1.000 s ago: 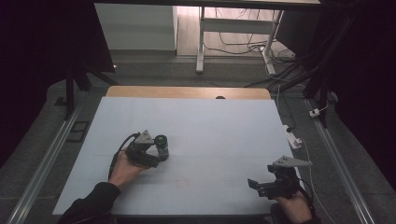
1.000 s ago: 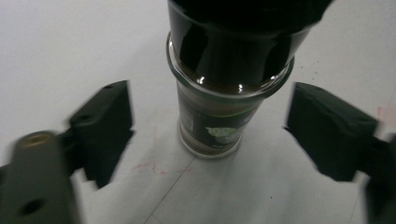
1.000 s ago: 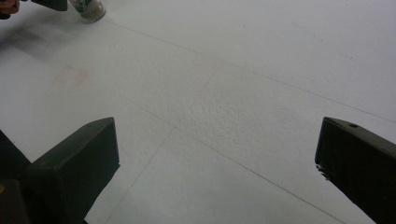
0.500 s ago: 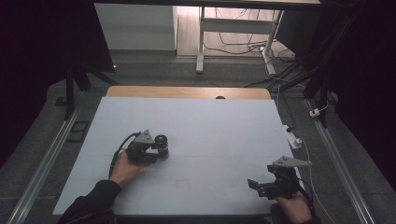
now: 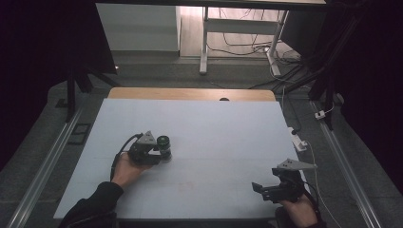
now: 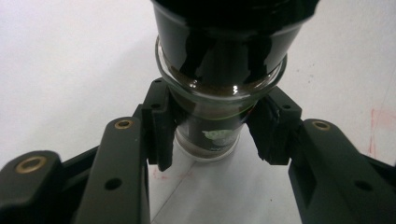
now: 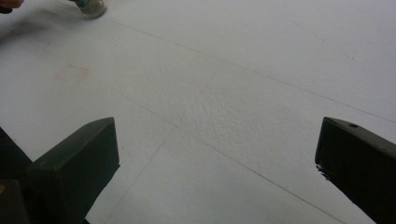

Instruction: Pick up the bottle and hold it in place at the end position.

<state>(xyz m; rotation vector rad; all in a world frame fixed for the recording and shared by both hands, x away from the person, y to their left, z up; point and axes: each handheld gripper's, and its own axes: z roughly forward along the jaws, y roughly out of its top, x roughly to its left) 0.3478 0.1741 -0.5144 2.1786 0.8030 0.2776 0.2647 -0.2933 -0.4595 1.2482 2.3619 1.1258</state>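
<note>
A small glass jar (image 6: 219, 70) with dark contents and a black lid stands on the white table (image 5: 214, 128), left of centre. My left gripper (image 6: 215, 135) is shut on its lower body, one pad pressed to each side. From the high view the jar (image 5: 164, 141) sits at the tip of the left gripper (image 5: 163, 151), which a hand holds from the near side. My right gripper (image 5: 259, 189) rests near the front right corner, apart from the jar. In the right gripper view its jaws (image 7: 217, 154) stand wide open over bare table, and the jar's base (image 7: 91, 7) shows far off.
A wooden strip (image 5: 190, 93) runs along the table's far edge. Metal rails (image 5: 47, 161) flank the table on both sides. A white power strip with a cable (image 5: 297, 140) lies just off the right edge. A faint pink stain (image 7: 72, 72) marks the table near the front.
</note>
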